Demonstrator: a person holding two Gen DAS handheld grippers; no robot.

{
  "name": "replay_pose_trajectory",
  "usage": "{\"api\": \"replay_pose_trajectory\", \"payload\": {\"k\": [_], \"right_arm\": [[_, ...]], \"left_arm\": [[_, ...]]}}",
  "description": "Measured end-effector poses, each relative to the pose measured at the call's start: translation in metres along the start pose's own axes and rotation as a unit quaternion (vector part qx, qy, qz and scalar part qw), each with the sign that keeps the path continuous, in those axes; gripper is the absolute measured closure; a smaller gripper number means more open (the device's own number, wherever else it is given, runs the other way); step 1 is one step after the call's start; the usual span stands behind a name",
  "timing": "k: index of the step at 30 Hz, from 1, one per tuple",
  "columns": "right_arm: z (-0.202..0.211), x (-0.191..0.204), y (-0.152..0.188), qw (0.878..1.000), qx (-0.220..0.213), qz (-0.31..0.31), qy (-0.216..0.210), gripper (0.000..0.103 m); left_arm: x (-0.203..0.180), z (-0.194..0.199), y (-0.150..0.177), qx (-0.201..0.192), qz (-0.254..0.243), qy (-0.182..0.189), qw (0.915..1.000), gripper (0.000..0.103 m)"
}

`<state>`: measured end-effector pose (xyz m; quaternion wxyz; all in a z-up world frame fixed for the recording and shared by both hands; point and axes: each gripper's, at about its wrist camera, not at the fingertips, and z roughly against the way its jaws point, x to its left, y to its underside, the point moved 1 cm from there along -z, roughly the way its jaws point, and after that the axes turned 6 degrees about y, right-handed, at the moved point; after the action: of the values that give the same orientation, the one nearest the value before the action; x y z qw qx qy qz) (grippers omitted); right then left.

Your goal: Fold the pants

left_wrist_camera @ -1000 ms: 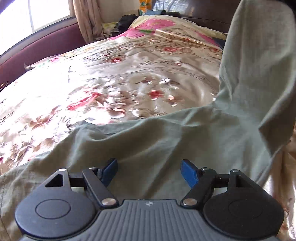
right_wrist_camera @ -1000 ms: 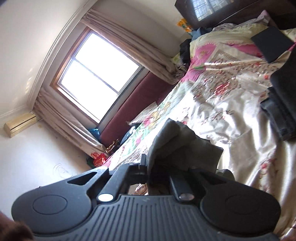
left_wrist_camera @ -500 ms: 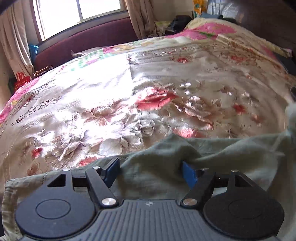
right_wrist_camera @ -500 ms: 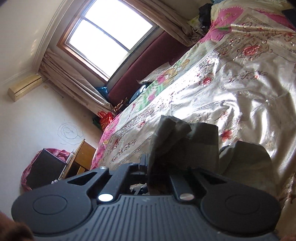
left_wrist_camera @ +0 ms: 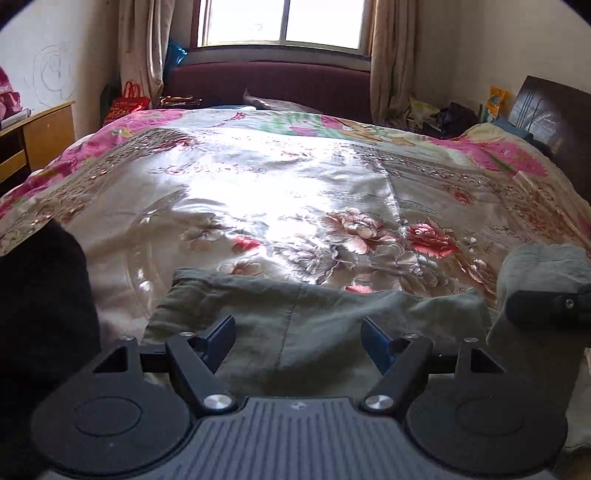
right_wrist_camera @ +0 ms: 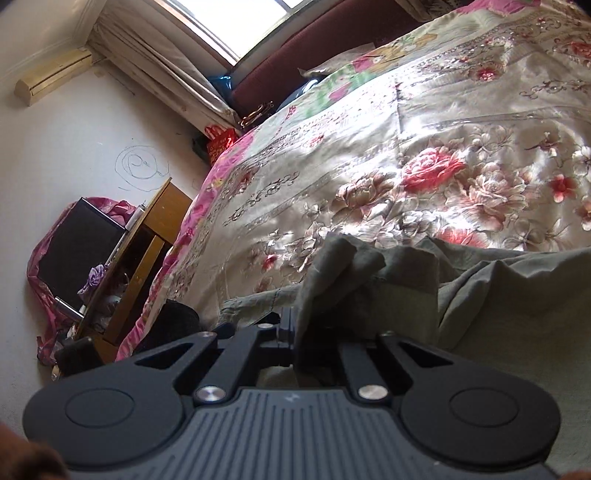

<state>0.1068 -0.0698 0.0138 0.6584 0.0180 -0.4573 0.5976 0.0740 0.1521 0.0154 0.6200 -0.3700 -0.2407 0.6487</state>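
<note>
2 grippers are in my views. My left gripper (left_wrist_camera: 298, 334) has its blue pads (left_wrist_camera: 221, 332) far apart with nothing held; the green pants (left_wrist_camera: 295, 325) lie flat on the flowery bed cover (left_wrist_camera: 280, 192) just under them. My right gripper (right_wrist_camera: 317, 332) is closed tight on a bunched fold of the pants (right_wrist_camera: 354, 273).

1 second ago the left view looked along the bed from the side, with a pant leg held up high on the right. Now it faces the window (left_wrist_camera: 284, 22) straight on, and that leg is low, with the right gripper's black tip (left_wrist_camera: 546, 306) showing at the edge. The right view showed mostly window and wall; now it looks down at the bed and a wooden desk (right_wrist_camera: 147, 236).

I can read no writing; a scribbled swirl (right_wrist_camera: 142, 166) marks the wall.
</note>
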Motion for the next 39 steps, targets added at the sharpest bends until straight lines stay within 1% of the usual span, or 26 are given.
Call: {"api": "replay_pose_trajectory", "payload": {"k": [3, 5, 8, 11, 13, 15, 16, 17, 18, 19, 20, 22, 26, 27, 29, 30, 31, 33, 36, 37, 39], "right_arm": [[-0.024, 0.022, 0.003, 1.000, 0.011, 0.018, -0.001, 0.099], [-0.039, 0.039, 0.007, 0.999, 0.018, 0.039, -0.003, 0.099], [-0.060, 0.064, 0.011, 0.997, 0.028, 0.074, 0.002, 0.099], [-0.080, 0.091, 0.020, 0.992, 0.043, 0.116, 0.011, 0.098], [-0.092, 0.107, 0.027, 0.987, 0.055, 0.153, 0.015, 0.098], [-0.104, 0.120, 0.036, 0.979, 0.064, 0.192, 0.030, 0.098], [-0.111, 0.127, 0.041, 0.973, 0.069, 0.217, 0.039, 0.098], [-0.116, 0.132, 0.046, 0.968, 0.073, 0.237, 0.043, 0.095], [-0.122, 0.137, 0.051, 0.961, 0.081, 0.260, 0.048, 0.095], [-0.126, 0.139, 0.056, 0.957, 0.086, 0.272, 0.051, 0.095], [-0.128, 0.142, 0.061, 0.952, 0.094, 0.287, 0.052, 0.095], [-0.132, 0.146, 0.069, 0.943, 0.103, 0.311, 0.054, 0.094], [-0.125, 0.149, 0.077, 0.936, 0.105, 0.333, 0.039, 0.094], [-0.125, 0.152, 0.079, 0.931, 0.108, 0.346, 0.037, 0.094], [-0.126, 0.156, 0.086, 0.918, 0.115, 0.378, 0.032, 0.094], [-0.129, 0.159, 0.092, 0.908, 0.127, 0.399, 0.030, 0.094], [-0.130, 0.161, 0.097, 0.901, 0.129, 0.412, 0.031, 0.094], [-0.130, 0.162, 0.103, 0.895, 0.126, 0.427, 0.029, 0.091], [-0.131, 0.159, 0.101, 0.899, 0.141, 0.414, 0.022, 0.083], [-0.130, 0.158, 0.098, 0.903, 0.144, 0.404, 0.017, 0.078], [-0.123, 0.156, 0.092, 0.912, 0.141, 0.385, 0.006, 0.077]], "left_arm": [[0.028, 0.017, 0.020, 0.008, 0.048, -0.007, 0.9988, 0.015], [0.036, 0.024, 0.036, 0.012, 0.057, -0.008, 0.9982, 0.015], [0.032, 0.032, 0.055, -0.001, 0.031, -0.011, 0.9995, 0.015], [0.025, 0.037, 0.061, 0.000, -0.004, -0.014, 0.9999, 0.015], [0.023, 0.040, 0.063, 0.000, -0.024, -0.010, 0.9997, 0.015], [0.022, 0.042, 0.066, 0.005, -0.037, -0.008, 0.9993, 0.015], [0.022, 0.045, 0.068, 0.009, -0.038, -0.006, 0.9992, 0.015], [0.022, 0.047, 0.069, 0.011, -0.037, -0.002, 0.9993, 0.015], [0.021, 0.050, 0.071, 0.011, -0.034, 0.005, 0.9993, 0.015], [0.021, 0.052, 0.072, 0.011, -0.032, 0.009, 0.9994, 0.016], [0.020, 0.052, 0.073, 0.014, -0.039, -0.002, 0.9991, 0.016], [0.020, 0.051, 0.076, 0.018, -0.044, -0.004, 0.9989, 0.015], [0.018, 0.051, 0.076, 0.023, -0.046, 0.002, 0.9987, 0.015], [0.018, 0.051, 0.077, 0.025, -0.046, 0.004, 0.9986, 0.015], [0.015, 0.050, 0.079, 0.032, -0.050, 0.007, 0.9982, 0.015], [0.014, 0.050, 0.080, 0.035, -0.055, 0.007, 0.9978, 0.015], [0.012, 0.049, 0.081, 0.038, -0.061, 0.002, 0.9974, 0.015], [0.010, 0.048, 0.083, 0.044, -0.068, -0.003, 0.9967, 0.015], [0.010, 0.048, 0.083, 0.047, -0.065, 0.001, 0.9968, 0.015], [0.010, 0.049, 0.083, 0.046, -0.062, 0.003, 0.9970, 0.015], [0.012, 0.054, 0.084, 0.048, -0.048, 0.013, 0.9976, 0.014]]}}
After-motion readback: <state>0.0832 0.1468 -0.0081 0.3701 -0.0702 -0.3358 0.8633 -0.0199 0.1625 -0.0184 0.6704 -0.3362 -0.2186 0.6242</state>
